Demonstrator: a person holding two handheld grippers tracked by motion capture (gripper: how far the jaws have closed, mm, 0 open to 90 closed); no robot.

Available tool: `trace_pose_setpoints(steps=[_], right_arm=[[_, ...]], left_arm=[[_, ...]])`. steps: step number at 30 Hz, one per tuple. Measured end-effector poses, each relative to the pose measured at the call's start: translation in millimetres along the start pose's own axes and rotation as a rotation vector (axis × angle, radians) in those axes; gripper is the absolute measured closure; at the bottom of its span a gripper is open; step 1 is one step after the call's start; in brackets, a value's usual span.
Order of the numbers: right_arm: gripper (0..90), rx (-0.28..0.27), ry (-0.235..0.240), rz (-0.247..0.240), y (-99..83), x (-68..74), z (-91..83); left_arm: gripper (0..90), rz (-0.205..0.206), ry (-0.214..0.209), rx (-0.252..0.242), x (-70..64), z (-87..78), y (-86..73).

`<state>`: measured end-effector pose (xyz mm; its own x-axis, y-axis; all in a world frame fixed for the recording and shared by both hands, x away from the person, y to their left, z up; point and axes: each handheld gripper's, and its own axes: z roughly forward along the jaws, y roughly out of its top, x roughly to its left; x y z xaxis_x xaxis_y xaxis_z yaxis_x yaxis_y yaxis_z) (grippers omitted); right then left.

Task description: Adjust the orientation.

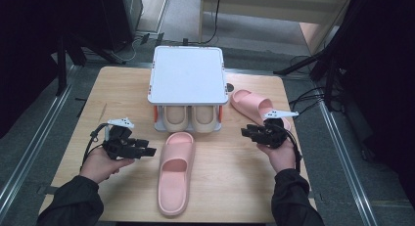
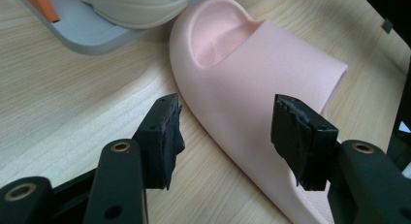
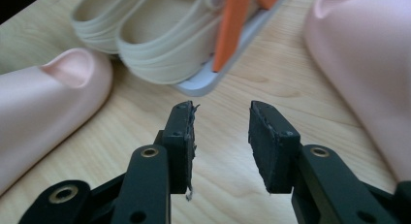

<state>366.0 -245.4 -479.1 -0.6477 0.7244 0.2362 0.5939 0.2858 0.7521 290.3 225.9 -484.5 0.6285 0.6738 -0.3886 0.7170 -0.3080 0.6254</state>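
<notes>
Two pink foam slide slippers lie on the light wooden table (image 1: 122,89): the near pink slipper (image 1: 174,172) stretches from the table's front edge up to the rack, and the far pink slipper (image 1: 254,106) lies to the right of the rack. Two beige slippers (image 1: 188,118) sit side by side on the lower shelf of the small grey rack with orange posts (image 1: 188,74), under its flat white top.

The left gripper (image 1: 147,151) hovers just left of the near pink slipper, jaws spread wide and empty. The right gripper (image 1: 246,132) hangs between the two pink slippers, jaws moderately parted, gripping nothing.
</notes>
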Motion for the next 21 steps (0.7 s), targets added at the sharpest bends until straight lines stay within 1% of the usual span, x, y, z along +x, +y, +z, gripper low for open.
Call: trace_pose_setpoints(steps=[1, 5, 7, 10, 12, 16, 19, 21], right_arm=[[62.3, -0.004, -0.009, 0.003, 0.8, -5.9, 0.0], [60.9, -0.01, -0.017, 0.023, 4.2, -22.4, 0.3], [59.8, -0.006, -0.032, 0.019, 5.6, -30.0, 0.3], [59.6, -0.011, -0.041, 0.036, 7.9, -41.3, 0.4], [59.1, -0.017, -0.054, 0.045, 9.9, -48.0, 1.4], [58.6, -0.023, -0.065, 0.055, 14.5, -56.5, 3.8], [58.4, -0.022, -0.084, 0.051, 17.4, -62.0, 5.2], [58.4, -0.022, -0.092, 0.058, 19.1, -66.7, 6.2]], left_arm=[[43.0, 0.0, 0.007, 0.0, -0.2, -0.6, -0.9], [41.7, -0.004, 0.026, 0.006, -1.5, -4.2, -6.7], [41.4, -0.005, 0.036, 0.004, -1.8, -6.9, -10.0], [41.1, -0.019, 0.041, 0.0, -1.6, -11.0, -14.9], [41.2, -0.025, 0.053, 0.001, -1.7, -13.6, -18.4], [41.2, -0.036, 0.062, -0.002, -2.3, -18.2, -24.7], [41.2, -0.045, 0.069, -0.004, -2.5, -21.2, -28.6], [41.1, -0.049, 0.075, -0.005, -2.9, -23.3, -31.3]])
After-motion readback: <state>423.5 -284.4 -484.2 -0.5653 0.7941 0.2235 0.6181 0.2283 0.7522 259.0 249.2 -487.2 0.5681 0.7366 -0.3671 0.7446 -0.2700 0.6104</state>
